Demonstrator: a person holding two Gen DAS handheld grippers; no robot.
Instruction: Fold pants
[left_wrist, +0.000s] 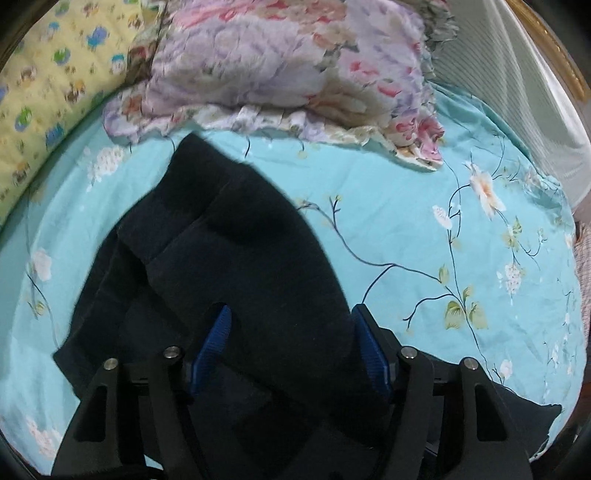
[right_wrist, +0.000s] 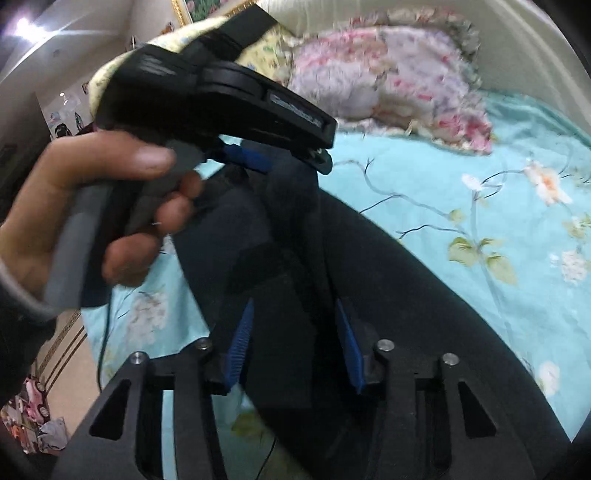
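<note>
Dark navy pants (left_wrist: 229, 266) lie partly folded on a turquoise floral bedsheet (left_wrist: 424, 229). My left gripper (left_wrist: 290, 314) has its blue pads wide apart with pants cloth between and over them. In the right wrist view my right gripper (right_wrist: 295, 314) also stands with pads apart and a band of the pants (right_wrist: 280, 295) running between them. The left gripper (right_wrist: 221, 99), held in a hand (right_wrist: 92, 206), hovers just above the pants ahead of the right one. Neither pair of pads presses the cloth.
A crumpled pink and lilac floral quilt (left_wrist: 288, 70) lies at the bed's far end. A yellow patterned pillow (left_wrist: 55, 81) sits at the far left. A white headboard (left_wrist: 517, 74) rises at the right. The floor (right_wrist: 70, 365) shows beyond the bed's left edge.
</note>
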